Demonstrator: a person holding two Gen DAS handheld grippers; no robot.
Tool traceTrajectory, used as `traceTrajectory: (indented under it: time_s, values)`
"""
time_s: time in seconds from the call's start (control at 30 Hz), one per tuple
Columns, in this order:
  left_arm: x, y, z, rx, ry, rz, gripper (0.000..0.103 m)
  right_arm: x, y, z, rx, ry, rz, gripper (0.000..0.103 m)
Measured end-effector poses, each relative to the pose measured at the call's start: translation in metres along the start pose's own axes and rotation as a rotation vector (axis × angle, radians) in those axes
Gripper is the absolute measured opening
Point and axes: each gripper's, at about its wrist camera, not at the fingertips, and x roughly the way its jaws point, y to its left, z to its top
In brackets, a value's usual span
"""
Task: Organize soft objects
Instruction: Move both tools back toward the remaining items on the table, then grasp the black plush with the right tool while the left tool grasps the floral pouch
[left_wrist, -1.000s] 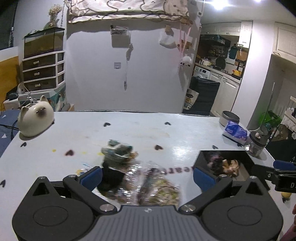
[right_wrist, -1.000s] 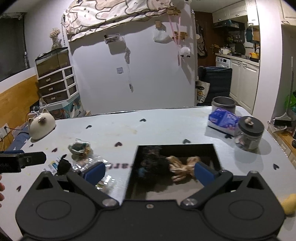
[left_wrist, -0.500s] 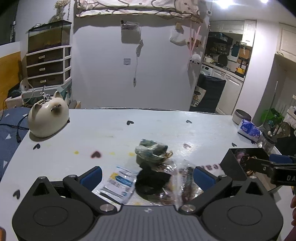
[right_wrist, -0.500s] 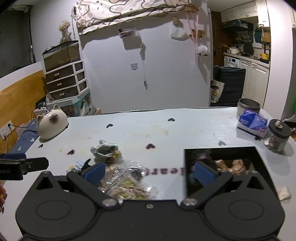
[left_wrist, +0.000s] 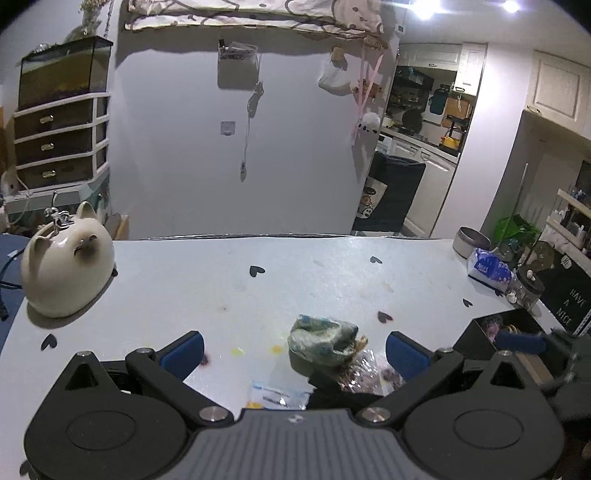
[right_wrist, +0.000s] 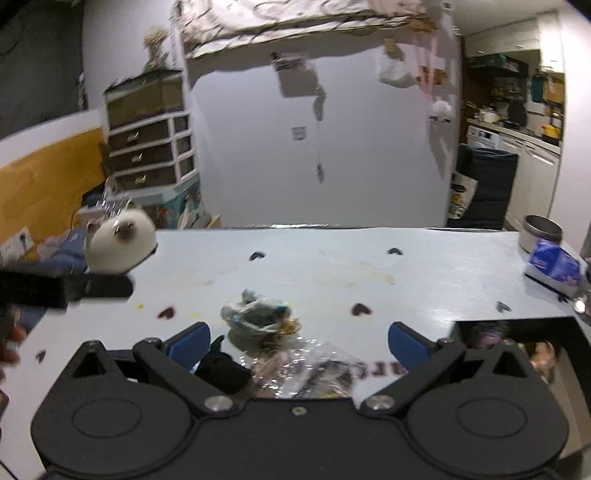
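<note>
A crumpled green-blue soft bundle (left_wrist: 322, 344) (right_wrist: 255, 317) lies on the white table, between the open fingers of both grippers. Beside it rest a black soft item (right_wrist: 221, 371) (left_wrist: 334, 393) and a crinkled clear plastic bag (right_wrist: 310, 369) (left_wrist: 364, 373). A black box (right_wrist: 517, 350) (left_wrist: 506, 332) at the right holds dark and tan soft items. My left gripper (left_wrist: 293, 349) is open just short of the bundle. My right gripper (right_wrist: 298, 341) is open over the plastic bag, and its blue tip (left_wrist: 521, 341) shows in the left wrist view.
A cream cat-shaped ceramic (left_wrist: 66, 269) (right_wrist: 120, 240) stands at the table's left. A blue packet (left_wrist: 489, 266) (right_wrist: 552, 258), a metal tin (right_wrist: 541, 230) and a glass jar (left_wrist: 526, 290) sit at the right edge. A small printed sachet (left_wrist: 279, 393) lies near my left gripper.
Both grippers have swung left: the box slid to the right edge of each view and the bundle now sits between the fingers. Both stay open.
</note>
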Motion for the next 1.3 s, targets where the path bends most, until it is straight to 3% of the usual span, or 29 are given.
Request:
traceTrajectory:
  time_s: [0.17,0.33,0.5,0.73,0.83,0.97,1.07,1.3]
  values:
    - [0.017,0.025,0.015,-0.006,0.026,-0.05,0.102,0.027,0.026,-0.004,-0.087,0.064,0.063,0.094]
    - [0.033,0.045,0.022,0.016,0.057,-0.056,0.1,0.056,0.057,-0.014,-0.258,0.132,0.135,0.092]
    - [0.047,0.063,0.018,-0.028,0.089,-0.068,0.097,0.083,0.078,-0.022,-0.414,0.21,0.184,0.092]
    - [0.073,0.069,0.015,-0.054,0.141,-0.119,0.093,0.128,0.088,-0.027,-0.552,0.357,0.18,0.071]
    - [0.084,0.064,0.017,-0.043,0.151,-0.152,0.093,0.129,0.089,-0.033,-0.564,0.378,0.196,0.066]
    - [0.104,0.05,0.019,-0.026,0.172,-0.201,0.089,0.125,0.084,-0.034,-0.517,0.383,0.221,0.039]
    - [0.119,0.036,0.02,0.001,0.184,-0.242,0.089,0.121,0.08,-0.034,-0.498,0.376,0.206,0.029]
    - [0.157,0.012,0.017,0.049,0.253,-0.28,0.089,0.105,0.057,-0.023,-0.337,0.376,0.202,0.026]
